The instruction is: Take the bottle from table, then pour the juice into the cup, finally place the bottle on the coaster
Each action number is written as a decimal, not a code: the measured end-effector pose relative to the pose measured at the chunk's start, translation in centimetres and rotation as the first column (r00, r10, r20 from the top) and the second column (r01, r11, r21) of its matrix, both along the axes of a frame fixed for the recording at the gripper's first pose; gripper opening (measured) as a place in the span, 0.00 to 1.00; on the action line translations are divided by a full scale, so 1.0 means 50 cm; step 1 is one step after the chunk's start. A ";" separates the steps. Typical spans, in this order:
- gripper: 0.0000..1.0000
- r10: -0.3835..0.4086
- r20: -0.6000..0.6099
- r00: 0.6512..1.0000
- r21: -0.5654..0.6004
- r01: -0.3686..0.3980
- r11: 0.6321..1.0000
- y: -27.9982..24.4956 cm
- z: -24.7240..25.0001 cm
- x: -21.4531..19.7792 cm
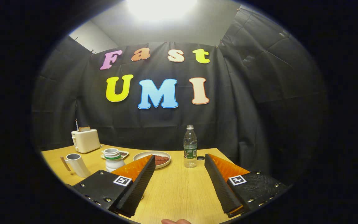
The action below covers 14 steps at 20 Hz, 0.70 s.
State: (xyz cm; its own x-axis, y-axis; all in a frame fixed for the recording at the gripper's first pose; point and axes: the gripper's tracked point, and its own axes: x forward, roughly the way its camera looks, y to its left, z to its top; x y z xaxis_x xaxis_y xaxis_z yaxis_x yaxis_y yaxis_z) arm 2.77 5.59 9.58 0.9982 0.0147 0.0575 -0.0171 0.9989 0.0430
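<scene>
One bottle stands upright, uncapped, on the table just beyond your gripper, whose fingers are spread wide with nothing between them, ready to straddle it. Its cap lies beside it; the plate and cup wait further left.

Clear bottle upright, uncapped, beyond the fingers — grey cup far left.
</scene>
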 end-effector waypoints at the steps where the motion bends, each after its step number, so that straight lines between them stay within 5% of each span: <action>1: 0.98 -0.004 -0.003 1.000 -0.002 0.004 1.000 0.004 0.002 -0.009; 14: 0.98 0.114 -0.053 0.992 0.015 -0.114 0.993 0.190 -0.090 -0.038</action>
State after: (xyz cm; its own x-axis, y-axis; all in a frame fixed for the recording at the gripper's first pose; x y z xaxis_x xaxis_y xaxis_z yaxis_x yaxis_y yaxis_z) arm 0.88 15.08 5.10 0.9918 0.1281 0.0044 -0.1281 0.9900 0.0587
